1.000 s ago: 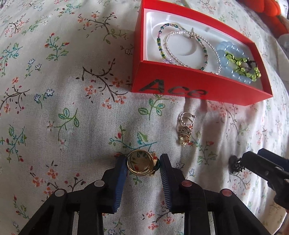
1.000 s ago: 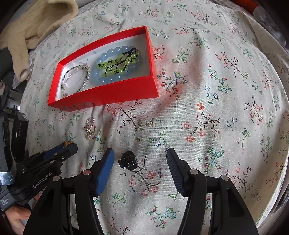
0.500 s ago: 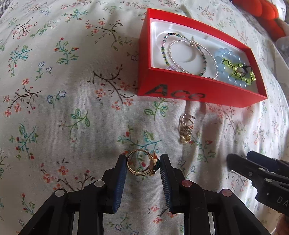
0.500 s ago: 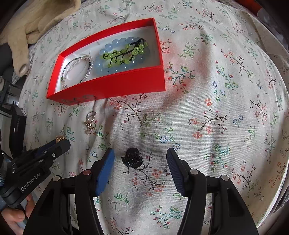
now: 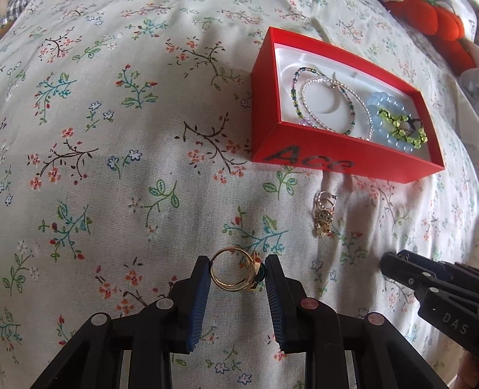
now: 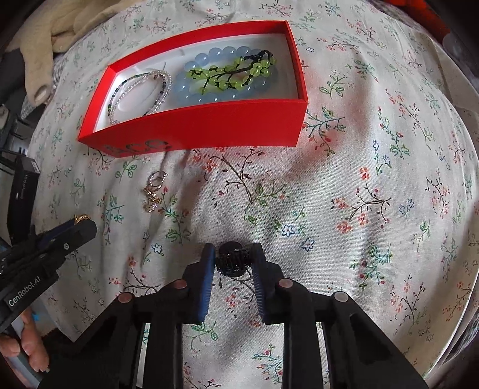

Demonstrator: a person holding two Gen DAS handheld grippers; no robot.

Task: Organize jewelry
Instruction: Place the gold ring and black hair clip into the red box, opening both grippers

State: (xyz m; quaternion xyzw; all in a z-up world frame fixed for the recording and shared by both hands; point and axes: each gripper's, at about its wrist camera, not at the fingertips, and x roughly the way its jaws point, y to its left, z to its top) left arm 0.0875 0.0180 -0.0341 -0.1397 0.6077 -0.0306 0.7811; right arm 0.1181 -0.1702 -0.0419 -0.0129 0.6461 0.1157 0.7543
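My left gripper (image 5: 236, 273) is shut on a gold ring (image 5: 235, 273) and holds it above the floral cloth. My right gripper (image 6: 233, 260) is shut on a small black hair claw (image 6: 232, 261). A red box (image 5: 341, 158) (image 6: 203, 127) with a white lining lies ahead; it holds thin bead bracelets (image 5: 326, 101), a pale blue bead bracelet (image 6: 221, 57) and a green bead bracelet (image 6: 236, 71). A small cluster of silver and gold rings (image 5: 324, 214) (image 6: 154, 191) lies on the cloth just in front of the box.
The floral cloth (image 5: 119, 149) covers the whole surface. An orange plush thing (image 5: 440, 24) lies beyond the box. A cream knitted cloth (image 6: 39, 39) lies at the far left in the right wrist view. Each gripper shows at the edge of the other's view.
My right gripper has closed on the black hair claw, which lay loose between its open fingers before. My left gripper has lifted the gold ring up off the cloth.
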